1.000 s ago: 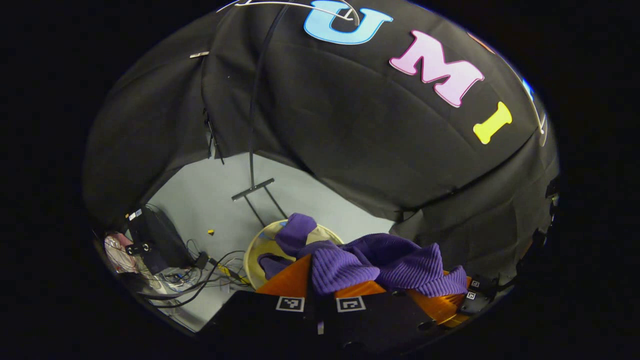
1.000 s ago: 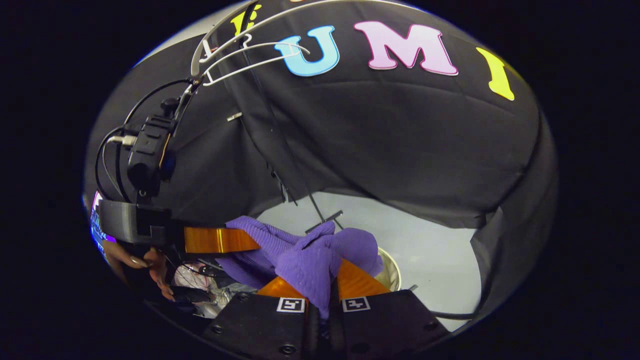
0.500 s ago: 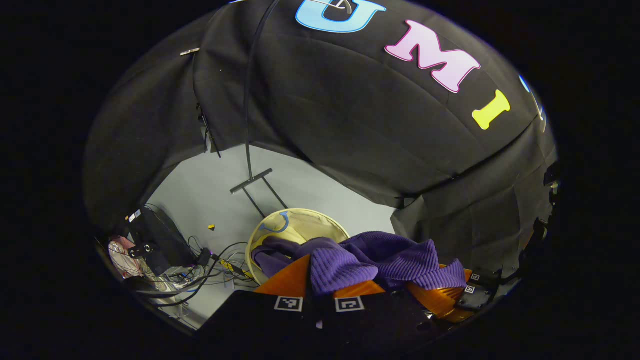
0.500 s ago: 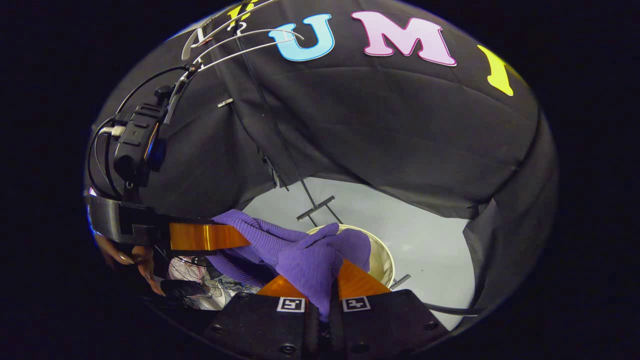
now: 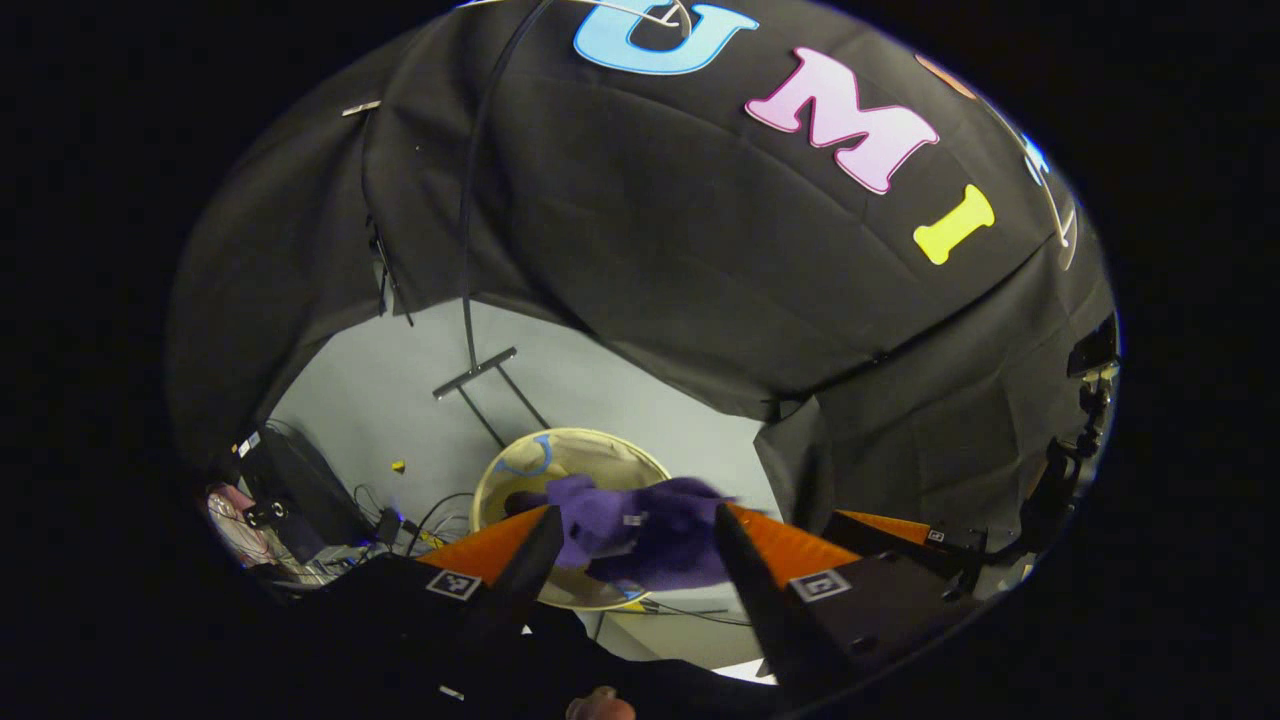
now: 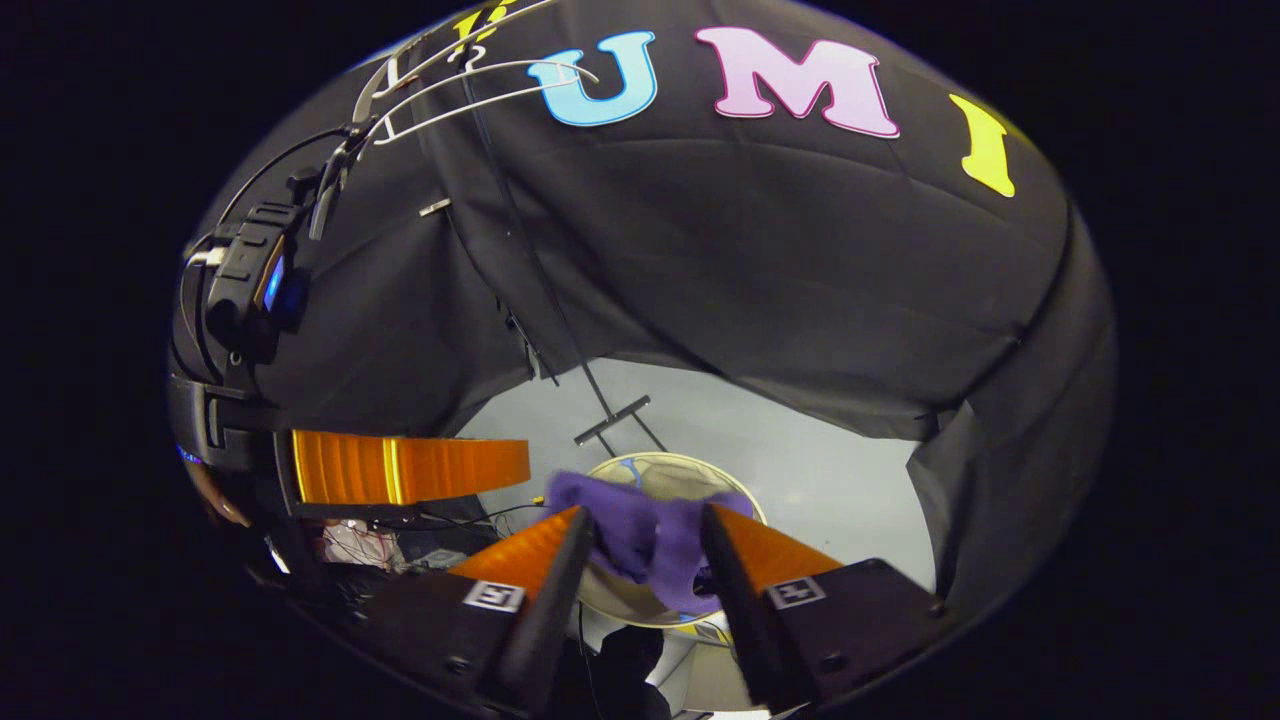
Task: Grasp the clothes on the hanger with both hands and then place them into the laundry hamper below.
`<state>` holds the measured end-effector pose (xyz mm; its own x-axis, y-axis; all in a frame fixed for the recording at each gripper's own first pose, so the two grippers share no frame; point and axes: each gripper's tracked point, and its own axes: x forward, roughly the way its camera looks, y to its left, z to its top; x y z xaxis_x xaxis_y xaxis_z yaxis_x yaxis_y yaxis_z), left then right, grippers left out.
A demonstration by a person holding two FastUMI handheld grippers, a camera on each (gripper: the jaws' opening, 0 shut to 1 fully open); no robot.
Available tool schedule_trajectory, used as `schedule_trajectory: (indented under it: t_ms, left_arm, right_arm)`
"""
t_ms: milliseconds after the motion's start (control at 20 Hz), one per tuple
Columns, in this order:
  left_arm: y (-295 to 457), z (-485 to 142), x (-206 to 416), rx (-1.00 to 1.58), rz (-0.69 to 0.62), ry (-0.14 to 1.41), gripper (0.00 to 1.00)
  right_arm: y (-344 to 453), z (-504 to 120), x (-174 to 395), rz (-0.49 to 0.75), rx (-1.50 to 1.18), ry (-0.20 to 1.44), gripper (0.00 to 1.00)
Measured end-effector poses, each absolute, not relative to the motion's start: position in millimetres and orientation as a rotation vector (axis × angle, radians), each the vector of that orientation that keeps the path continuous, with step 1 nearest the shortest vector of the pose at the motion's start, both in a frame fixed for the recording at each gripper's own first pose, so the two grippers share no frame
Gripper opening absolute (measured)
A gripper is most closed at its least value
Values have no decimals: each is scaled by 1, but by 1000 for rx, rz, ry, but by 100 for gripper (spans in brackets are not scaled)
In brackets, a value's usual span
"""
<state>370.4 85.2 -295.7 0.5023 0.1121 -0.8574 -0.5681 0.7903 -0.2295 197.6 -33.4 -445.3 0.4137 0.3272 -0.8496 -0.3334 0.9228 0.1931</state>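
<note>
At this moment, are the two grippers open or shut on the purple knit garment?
Both open. The left gripper and right gripper have spread fingers; the purple knit garment looks blurred, loose over the round beige hamper.

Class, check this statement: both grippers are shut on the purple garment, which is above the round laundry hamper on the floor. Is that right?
Not quite. Both grippers are open, not shut: the left gripper and the right gripper have their fingers spread, with the purple garment loose between them. Both gripper views show this. The rest holds: the garment is above the round laundry hamper on the floor.
</note>
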Motion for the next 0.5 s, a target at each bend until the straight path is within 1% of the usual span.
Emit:
schedule_trajectory:
  t_ms: [50, 100, 200, 300, 500]
  left_arm:
    - [88, -299, 371, -513, 440, 965, 92]
    - [90, -298, 370, -504, 445, 966, 95]
    - [90, -298, 370, -500, 448, 956, 96]
    - [89, -292, 373, -486, 422, 940, 96]
    - [89, -269, 381, -435, 372, 863, 96]
  right_arm:
    - [-38, -442, 200, 408, -26, 1056, 81]
    - [-39, -441, 201, 408, -29, 1051, 99]
    - [-41, -440, 203, 398, -21, 1040, 98]
    - [-43, -437, 205, 385, -18, 1027, 99]
    - [-39, -419, 219, 368, 14, 962, 99]
